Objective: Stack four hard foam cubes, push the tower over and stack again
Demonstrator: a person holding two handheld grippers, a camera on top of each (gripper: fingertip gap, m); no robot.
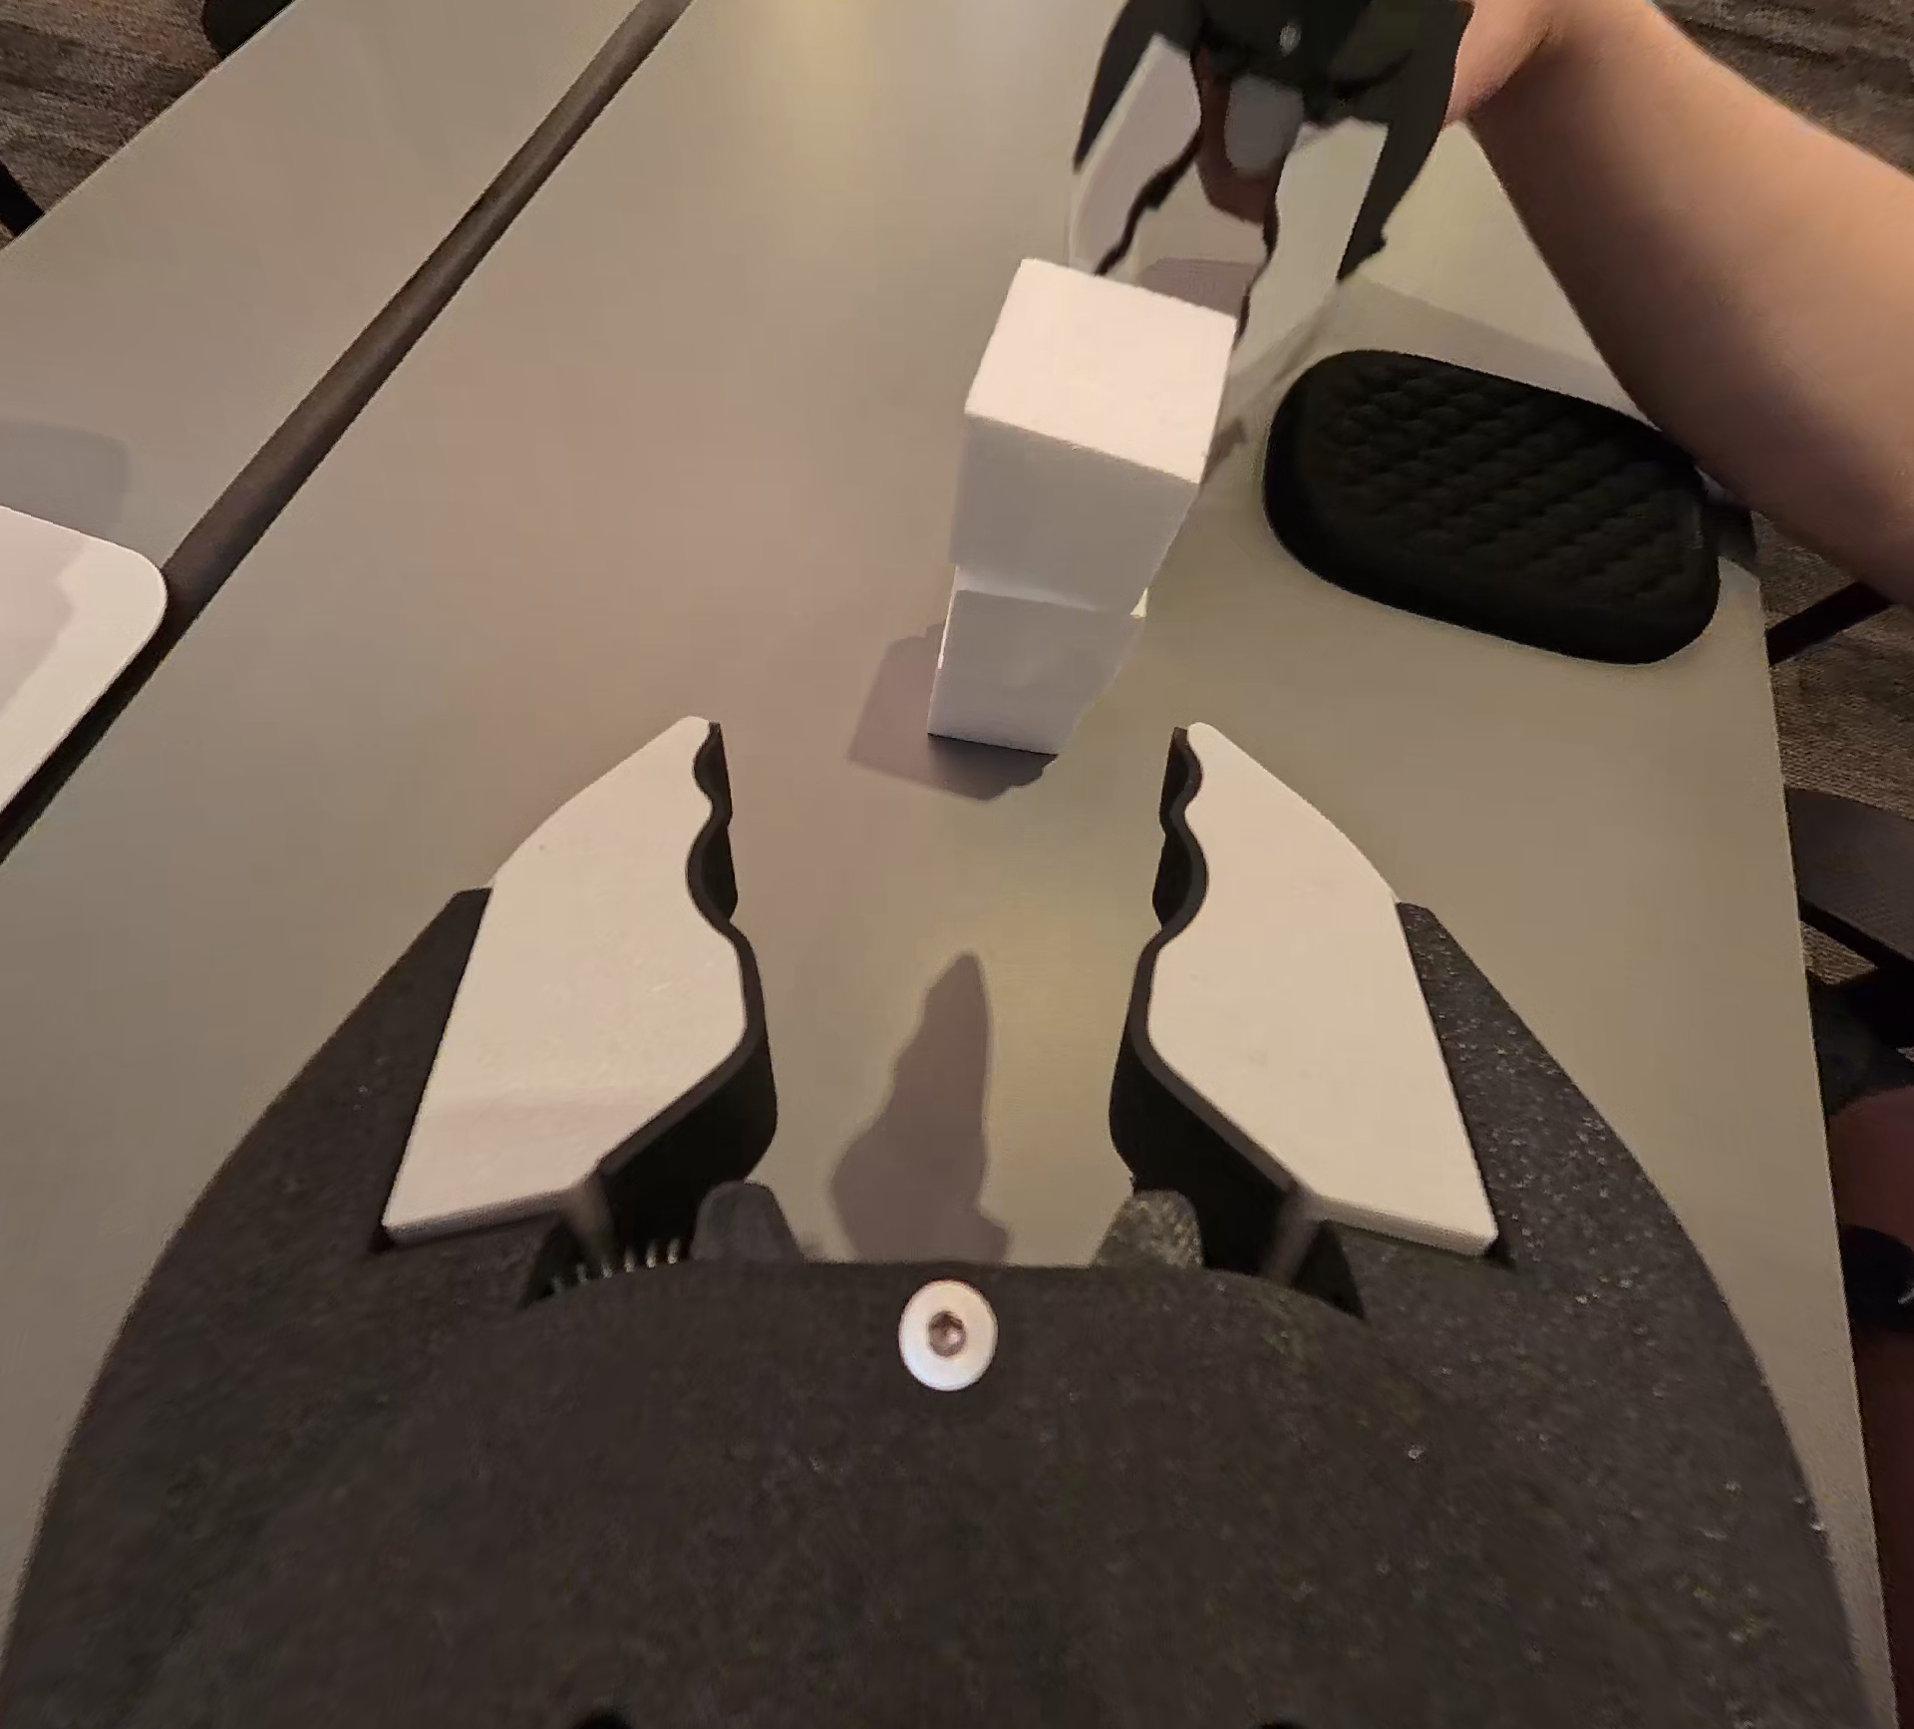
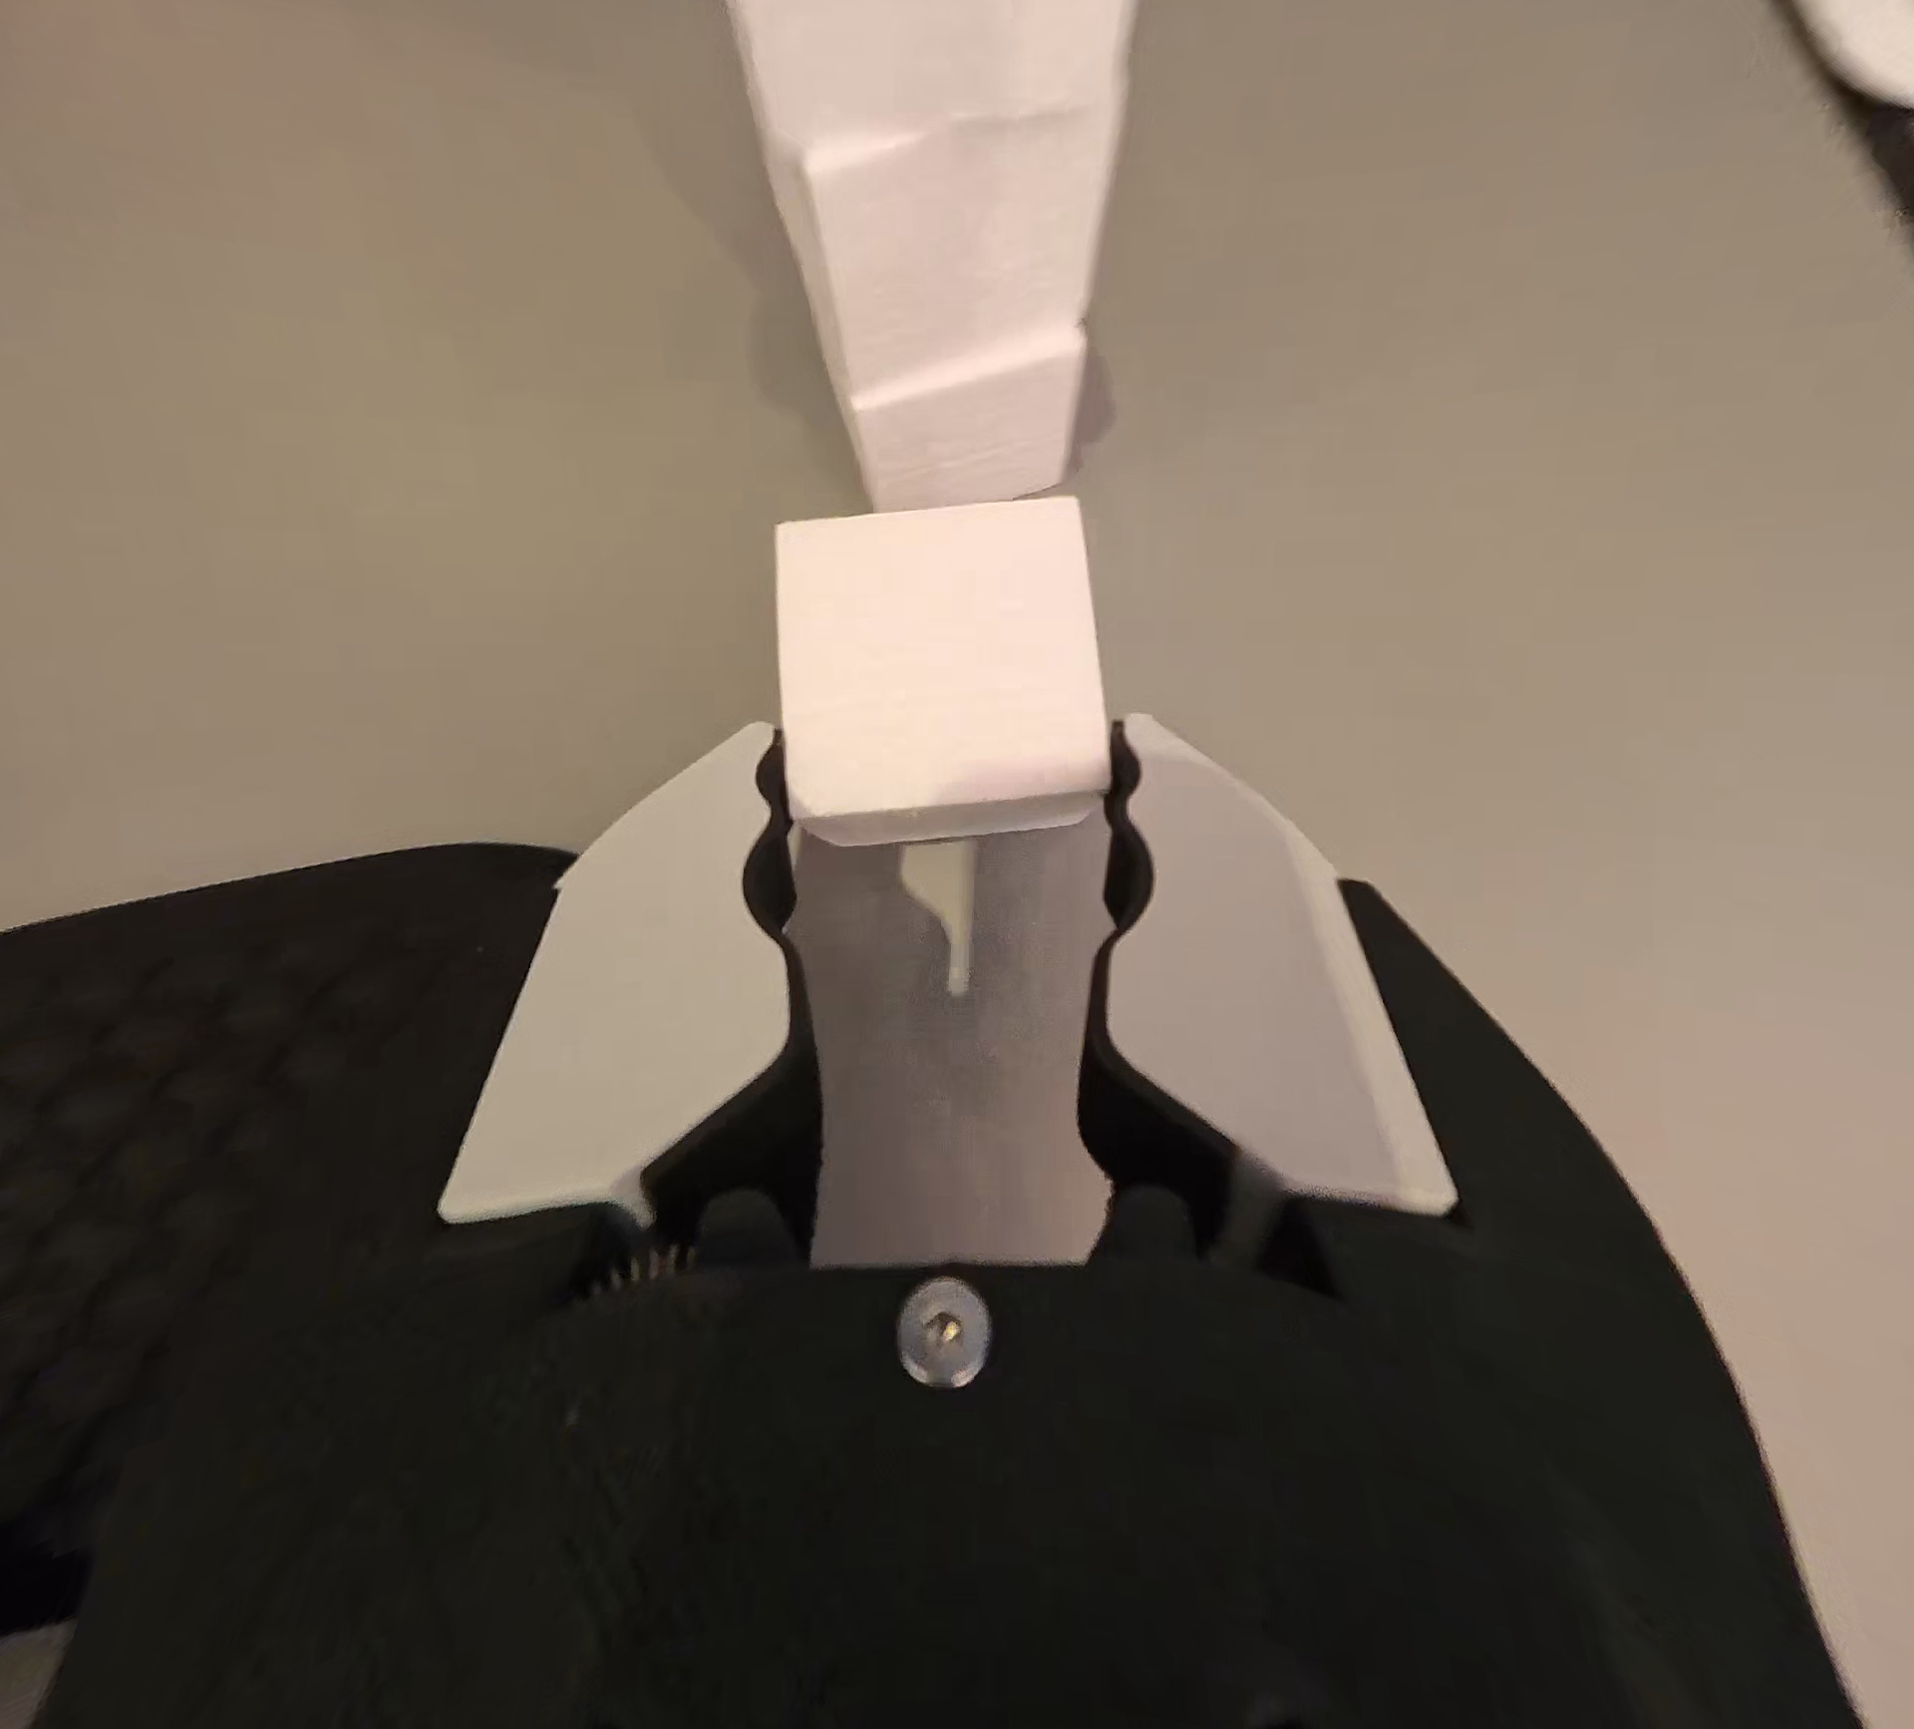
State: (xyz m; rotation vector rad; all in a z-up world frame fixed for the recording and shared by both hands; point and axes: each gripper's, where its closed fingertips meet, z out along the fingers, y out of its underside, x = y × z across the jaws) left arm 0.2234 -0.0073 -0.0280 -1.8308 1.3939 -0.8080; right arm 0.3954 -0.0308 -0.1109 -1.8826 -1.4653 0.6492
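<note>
White foam cube (image 2: 937, 674) lifted beside stacked cubes (image 2: 953, 229)

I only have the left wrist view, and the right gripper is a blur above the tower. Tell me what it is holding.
Observer: The right gripper is shut on a white foam cube, pinched at the tips of its fingers.
Operator: Count the cubes in the tower; the seams wash out here.
Observer: The right wrist view shows three stacked in the tower, with clear steps between them.
Operator: Say where the held cube sits relative to it.
Observer: It is not on top yet. It looks clear of the tower, on the side of the black pad.
</note>
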